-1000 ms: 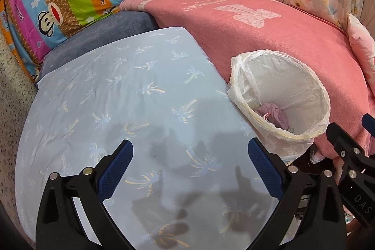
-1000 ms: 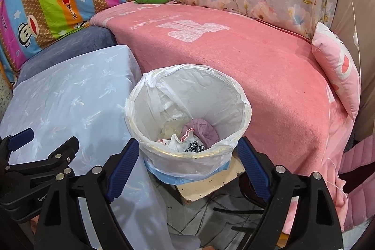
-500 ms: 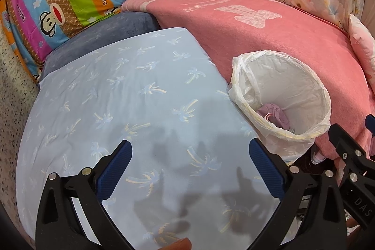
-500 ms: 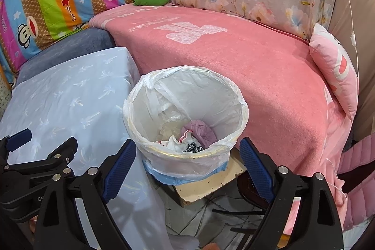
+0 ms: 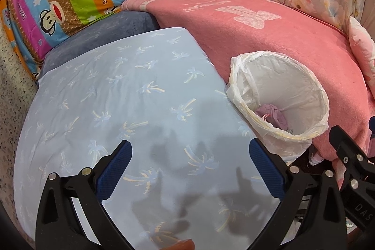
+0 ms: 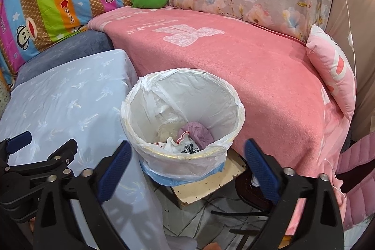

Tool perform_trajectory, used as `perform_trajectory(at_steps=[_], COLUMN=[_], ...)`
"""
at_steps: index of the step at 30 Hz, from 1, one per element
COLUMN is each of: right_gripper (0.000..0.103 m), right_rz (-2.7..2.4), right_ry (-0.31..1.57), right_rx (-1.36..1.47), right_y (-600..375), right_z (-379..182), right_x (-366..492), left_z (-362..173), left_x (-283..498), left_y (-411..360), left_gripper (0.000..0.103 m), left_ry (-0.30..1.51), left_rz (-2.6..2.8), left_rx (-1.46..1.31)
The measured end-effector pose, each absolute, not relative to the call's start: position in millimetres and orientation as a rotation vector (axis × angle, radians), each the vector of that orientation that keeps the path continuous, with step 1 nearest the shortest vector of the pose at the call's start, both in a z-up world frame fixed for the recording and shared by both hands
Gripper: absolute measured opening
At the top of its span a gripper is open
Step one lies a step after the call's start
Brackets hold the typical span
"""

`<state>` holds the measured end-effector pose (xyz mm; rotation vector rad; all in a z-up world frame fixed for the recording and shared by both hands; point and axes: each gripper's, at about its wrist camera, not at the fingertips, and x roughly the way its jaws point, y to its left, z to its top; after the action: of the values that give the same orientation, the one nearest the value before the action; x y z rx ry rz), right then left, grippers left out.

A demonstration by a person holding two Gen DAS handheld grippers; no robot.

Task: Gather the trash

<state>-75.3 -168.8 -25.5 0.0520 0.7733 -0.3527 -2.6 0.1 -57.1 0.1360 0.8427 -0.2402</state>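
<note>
1. A pink blanket (image 6: 246, 67) covers the couch behind, with a light blue palm-print surface (image 5: 121, 95) to its left.
2. A bin lined with a white bag (image 6: 182, 90) stands on the floor between the two, just beside the surface's edge.
3. Trash lies in the bin's bottom: a purple crumpled piece (image 6: 195, 132) and white scraps.
4. The right tool (image 6: 186, 168) hangs above the bin's near rim; its jaws have just been opening and stand wide apart, gripping nothing.
5. The left tool (image 5: 189, 168) hovers over the blue surface, jaws apart, empty.
</note>
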Motion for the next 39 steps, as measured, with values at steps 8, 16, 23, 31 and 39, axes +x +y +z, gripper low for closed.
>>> perform_trajectory(at_steps=[8,16,23,31,39], right_gripper=[0.097,0.097,0.097,0.097,0.097], right_rz=[-0.352,-0.351,-0.352,-0.353,-0.358], right_ry=[0.769,0.774,0.781,0.782,0.789], right_rx=[0.045,0.039,0.03,0.029,0.026], right_y=[-169.4,-168.4,-167.6,-166.6,-167.9], right_z=[-24.0,-24.3,-25.5,-26.2,-30.0], right_x=[-76.6,-77.3,-79.2,-80.0,-84.0], left_z=[-57.2,-56.5,-55.3,-54.1,-53.8], left_x=[-2.8,-4.5,-6.0,-8.3,-8.5], left_y=[-0.1,-2.2,-2.7,-3.0,-1.3], left_gripper=[0.096,0.096,0.096,0.096,0.096], left_ry=[0.848,0.848,0.848,0.846,0.844], left_rz=[-0.24,-0.24,-0.229,-0.207,-0.183], left_rx=[0.131,0.135,0.126,0.123,0.107])
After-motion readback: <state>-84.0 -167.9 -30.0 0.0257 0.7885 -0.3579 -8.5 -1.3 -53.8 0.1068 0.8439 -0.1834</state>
